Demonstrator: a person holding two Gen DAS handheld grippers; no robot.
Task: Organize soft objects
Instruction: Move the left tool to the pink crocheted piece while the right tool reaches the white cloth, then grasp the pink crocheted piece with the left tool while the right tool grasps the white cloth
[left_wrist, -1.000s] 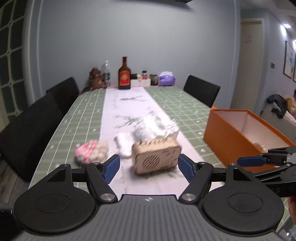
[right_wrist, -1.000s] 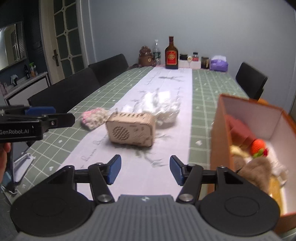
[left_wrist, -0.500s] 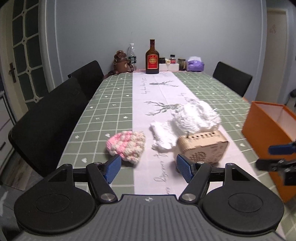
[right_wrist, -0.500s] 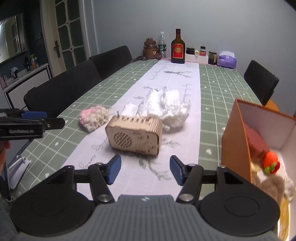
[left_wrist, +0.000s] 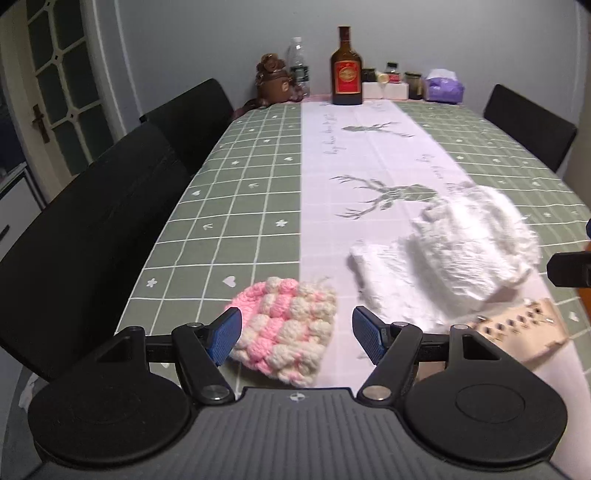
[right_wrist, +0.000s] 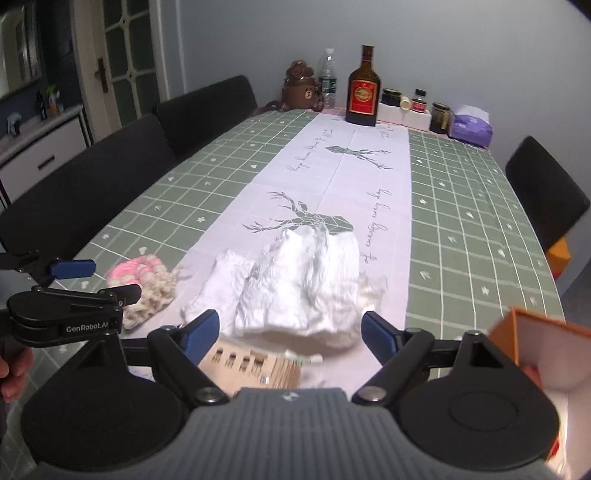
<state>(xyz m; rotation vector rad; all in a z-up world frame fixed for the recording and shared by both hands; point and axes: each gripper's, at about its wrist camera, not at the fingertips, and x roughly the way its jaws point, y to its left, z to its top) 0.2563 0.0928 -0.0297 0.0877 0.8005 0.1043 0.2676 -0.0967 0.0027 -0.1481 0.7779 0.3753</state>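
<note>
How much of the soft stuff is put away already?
Nothing shows inside the orange box from here, so done is unclear. Neither gripper holds anything: the left gripper is open over the pink knitted piece, and the right gripper is opening near the white bundle. Both soft things remain on the table.

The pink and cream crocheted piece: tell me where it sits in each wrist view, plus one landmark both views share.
Left wrist view: the pink and cream crocheted piece lies low and centre, between the left claw fingers.
Right wrist view: left of centre, behind the left claw.
Shared landmark: the brown bottle with the red label at the far end.
</note>
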